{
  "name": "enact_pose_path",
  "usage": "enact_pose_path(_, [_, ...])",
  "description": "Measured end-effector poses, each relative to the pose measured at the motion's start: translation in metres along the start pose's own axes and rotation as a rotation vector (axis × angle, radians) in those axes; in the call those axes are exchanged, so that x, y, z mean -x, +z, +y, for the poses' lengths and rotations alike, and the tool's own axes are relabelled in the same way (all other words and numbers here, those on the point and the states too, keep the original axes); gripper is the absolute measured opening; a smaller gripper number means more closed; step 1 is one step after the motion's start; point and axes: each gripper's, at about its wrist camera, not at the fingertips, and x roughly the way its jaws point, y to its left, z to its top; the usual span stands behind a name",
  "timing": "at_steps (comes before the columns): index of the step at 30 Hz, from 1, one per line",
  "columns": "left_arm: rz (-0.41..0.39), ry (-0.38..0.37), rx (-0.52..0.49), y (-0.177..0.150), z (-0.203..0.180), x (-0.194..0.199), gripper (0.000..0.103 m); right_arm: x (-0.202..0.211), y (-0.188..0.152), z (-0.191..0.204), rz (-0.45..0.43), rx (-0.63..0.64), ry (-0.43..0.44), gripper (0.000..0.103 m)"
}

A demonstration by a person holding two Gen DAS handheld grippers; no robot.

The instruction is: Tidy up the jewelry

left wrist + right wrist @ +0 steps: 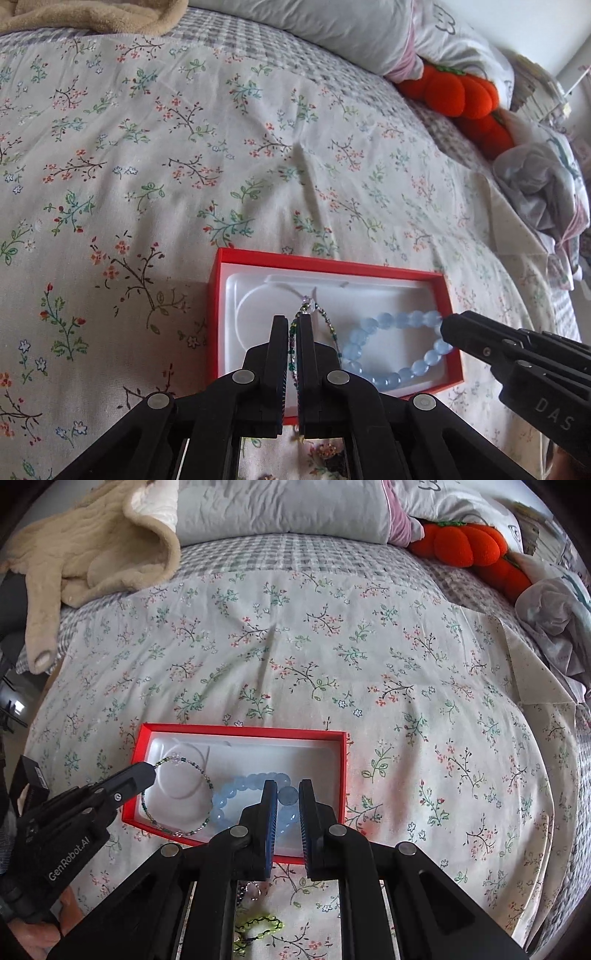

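Left wrist view: your left gripper (293, 325) fingers clamped on thin beaded bracelet (177, 797), lowering it into red box (218, 295) on bed. Right gripper (287, 794) fingers pinch blue bead bracelet (391, 347), likely steadying it aside for room.

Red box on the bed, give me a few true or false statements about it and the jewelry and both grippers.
1. The red box has a white lining. True.
2. The blue bead bracelet lies outside the box. False: it lies inside it.
3. The left gripper is shut on the thin beaded bracelet. True.
4. The right gripper is empty. False: its jaws sit on either side of a blue bead.
5. An orange plush toy lies near the pillows. True.
6. A green bracelet sits in the box. False: it lies on the floral sheet.
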Motion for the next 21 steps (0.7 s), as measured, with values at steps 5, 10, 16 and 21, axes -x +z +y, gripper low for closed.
enact_pose_path(5, [0.017, 0.047, -0.017, -0.004, -0.005, 0.011, 0.041, 0.015, -0.006, -0.003, 0.001, 0.007, 0.004, 0.037])
enact_pose_path(10, [0.053, 0.084, -0.020, -0.014, -0.003, 0.025, 0.050, 0.027, -0.014, -0.005, 0.014, 0.018, 0.009, 0.038])
enact_pose_path(16, [0.112, 0.114, -0.026, -0.033, 0.004, 0.036, 0.067, 0.033, -0.031, -0.006, 0.067, 0.019, 0.015, 0.049])
enact_pose_path(21, [0.178, 0.136, -0.030, -0.051, 0.013, 0.035, 0.068, 0.032, -0.046, -0.004, 0.105, 0.039, 0.009, 0.053])
